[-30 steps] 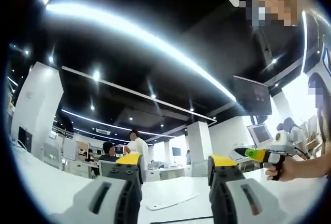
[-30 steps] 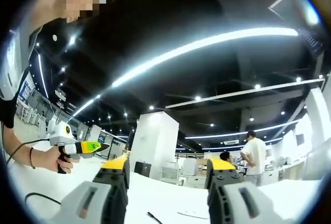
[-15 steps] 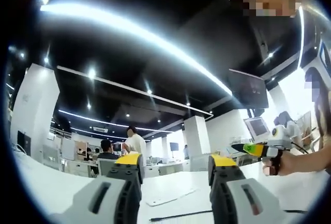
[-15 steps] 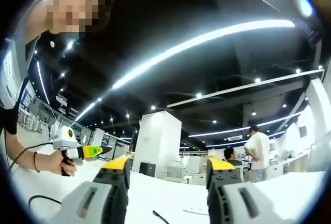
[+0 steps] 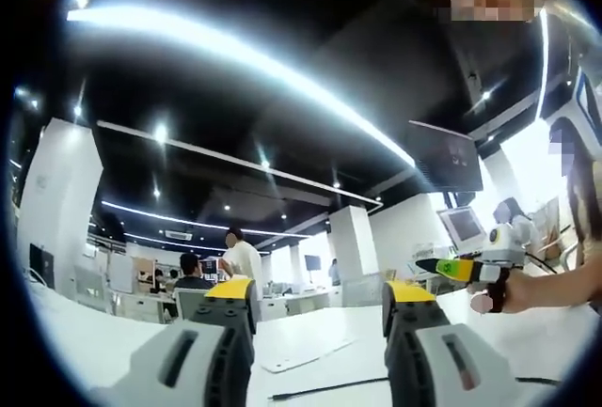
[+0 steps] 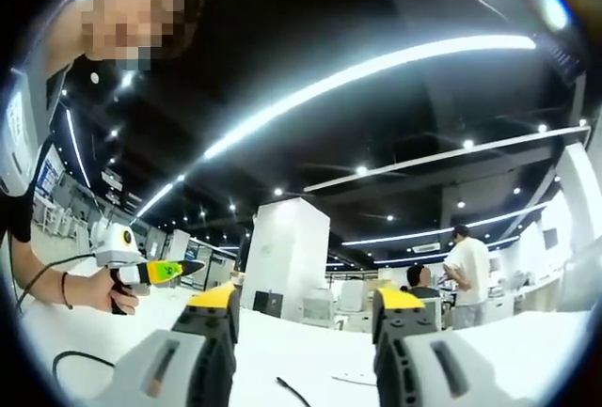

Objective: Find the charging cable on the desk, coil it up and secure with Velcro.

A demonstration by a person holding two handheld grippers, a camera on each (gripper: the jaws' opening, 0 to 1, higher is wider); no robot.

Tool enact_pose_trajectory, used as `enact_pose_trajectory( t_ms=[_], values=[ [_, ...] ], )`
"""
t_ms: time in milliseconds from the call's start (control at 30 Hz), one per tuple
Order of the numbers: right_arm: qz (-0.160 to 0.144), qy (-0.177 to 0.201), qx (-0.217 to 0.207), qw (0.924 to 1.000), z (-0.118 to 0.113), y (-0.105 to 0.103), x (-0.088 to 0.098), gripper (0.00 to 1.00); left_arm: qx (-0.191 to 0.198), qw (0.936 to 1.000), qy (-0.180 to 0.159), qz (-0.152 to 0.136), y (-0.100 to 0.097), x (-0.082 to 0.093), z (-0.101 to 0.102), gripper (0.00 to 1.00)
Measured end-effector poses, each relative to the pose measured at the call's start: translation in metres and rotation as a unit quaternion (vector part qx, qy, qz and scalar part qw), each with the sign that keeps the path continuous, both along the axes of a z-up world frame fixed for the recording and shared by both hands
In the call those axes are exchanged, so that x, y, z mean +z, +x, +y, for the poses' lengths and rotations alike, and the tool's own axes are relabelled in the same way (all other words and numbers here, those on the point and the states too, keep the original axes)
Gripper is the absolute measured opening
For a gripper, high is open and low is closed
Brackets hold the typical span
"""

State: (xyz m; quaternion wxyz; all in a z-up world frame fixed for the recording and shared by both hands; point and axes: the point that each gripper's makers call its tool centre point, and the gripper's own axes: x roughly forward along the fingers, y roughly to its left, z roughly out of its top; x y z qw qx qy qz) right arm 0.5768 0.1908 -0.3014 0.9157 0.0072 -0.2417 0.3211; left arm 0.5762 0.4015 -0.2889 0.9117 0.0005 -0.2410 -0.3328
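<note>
**Both grippers raised and empty, cable lying flat on the desk**

The white desk [image 5: 94,341] is the landmark here, and it sits low in both views because the grippers are tilted up toward the dark ceiling and its long light strips; that pitch reads as a carrying or searching posture, not a reach.

Beyond the far edge of the desk, a white pillar [image 6: 287,257] and two people at other workstations [image 5: 240,261] stand well back, no part of the task.

The left gripper [image 5: 318,299] rides just above the desk with its yellow-tipped jaws standing wide apart and nothing between them. It also shows in the right gripper view [image 6: 171,268], held in a hand [image 6: 99,289] above the desk's left side, where its tips look drawn together to a point, though it is too small there to be sure. The right gripper [image 6: 304,299] likewise has its jaws spread wide and empty; in the left gripper view it appears [image 5: 442,267] held in a hand [image 5: 499,299] above the desk's right side.

The charging cable [image 5: 329,389], a thin dark line, lies flat on the desk just ahead of the left gripper's jaws. A pale flat strip [image 5: 301,358] lies on the desk just beyond it; whether that is the Velcro I cannot tell. Judging by this, coiling has not begun, and the gaping jaws suit a first pick.
</note>
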Motion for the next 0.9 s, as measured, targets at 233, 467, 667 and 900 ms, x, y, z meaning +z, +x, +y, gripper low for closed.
enact_pose_trajectory(
  t_ms=[233,467,667,900],
  values=[
    [0.002,0.000,-0.003,1.0000,0.000,0.001,0.000,0.57,-0.006,1.0000,0.006,0.003,-0.002,-0.001,-0.003,0.52],
    [0.007,0.000,-0.004,1.0000,-0.001,0.001,-0.002,0.56,-0.015,0.9996,0.021,0.009,-0.004,-0.007,-0.010,0.51],
    [0.012,0.001,-0.004,0.9999,-0.001,0.003,-0.005,0.55,-0.018,0.9994,0.028,0.012,-0.003,-0.011,-0.012,0.51],
    [0.015,0.000,-0.005,0.9999,-0.002,0.004,-0.007,0.55,-0.025,0.9988,0.039,0.019,-0.002,-0.018,-0.017,0.51]
  ],
)
